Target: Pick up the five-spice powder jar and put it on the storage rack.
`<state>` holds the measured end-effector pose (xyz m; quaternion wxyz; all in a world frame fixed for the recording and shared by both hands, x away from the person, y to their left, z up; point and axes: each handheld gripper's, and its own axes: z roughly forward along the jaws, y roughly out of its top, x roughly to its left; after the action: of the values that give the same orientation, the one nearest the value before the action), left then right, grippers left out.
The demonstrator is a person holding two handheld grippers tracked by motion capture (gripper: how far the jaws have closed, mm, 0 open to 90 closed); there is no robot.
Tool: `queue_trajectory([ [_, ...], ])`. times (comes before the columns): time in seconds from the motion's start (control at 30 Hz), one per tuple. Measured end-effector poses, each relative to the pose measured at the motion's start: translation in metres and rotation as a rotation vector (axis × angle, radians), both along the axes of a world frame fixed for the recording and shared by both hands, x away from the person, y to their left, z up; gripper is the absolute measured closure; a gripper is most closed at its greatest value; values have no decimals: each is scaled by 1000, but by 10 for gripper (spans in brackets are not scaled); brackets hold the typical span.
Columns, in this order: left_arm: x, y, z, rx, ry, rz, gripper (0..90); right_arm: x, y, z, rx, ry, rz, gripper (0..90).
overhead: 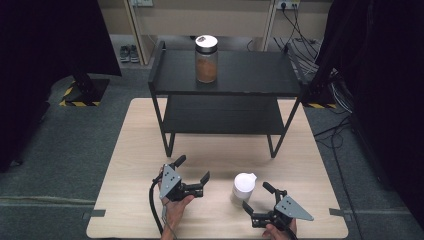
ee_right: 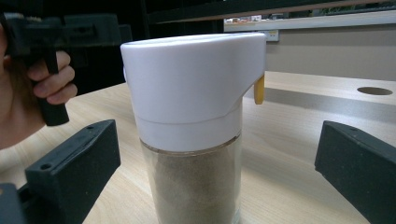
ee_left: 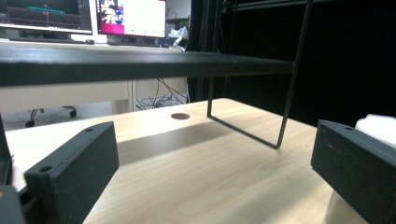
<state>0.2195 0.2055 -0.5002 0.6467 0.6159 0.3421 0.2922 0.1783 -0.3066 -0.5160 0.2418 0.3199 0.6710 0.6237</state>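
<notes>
white-lidded jar (ee_right: pixel 194 140) w/ tan powder between spread right gripper (overhead: pixel 256 196); left gripper (overhead: pixel 192 168) spread, empty

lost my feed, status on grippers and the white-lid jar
Left gripper open, empty. Right gripper open, facing white-lid jar, not touching. Jar upright on table. Nothing between; rack stands behind.

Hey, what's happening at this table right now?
A person holds a two-jaw gripper in each hand at a wooden table. The right gripper, jaws open, faces a white-lidded jar of brownish powder without touching it. The left gripper is open and empty beside it. Another jar stands on top of the black shelf.
</notes>
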Motion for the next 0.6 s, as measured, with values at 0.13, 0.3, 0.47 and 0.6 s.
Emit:
queue_trajectory([
  [0.13, -3, 0, -8, -8, 14, 10, 1, 0, 0, 0, -2, -1, 1, 4],
  [0.3, -8, 2, -15, -7, 32, 19, 1, 0, 0, 0, 0, 0, 0, 4],
  [0.47, -13, 2, -20, 0, 39, 30, 1, 0, 0, 0, -1, 1, 1, 4],
  [0.6, -15, 1, -21, 4, 39, 34, 1, 0, 0, 0, -2, 1, 1, 4],
])
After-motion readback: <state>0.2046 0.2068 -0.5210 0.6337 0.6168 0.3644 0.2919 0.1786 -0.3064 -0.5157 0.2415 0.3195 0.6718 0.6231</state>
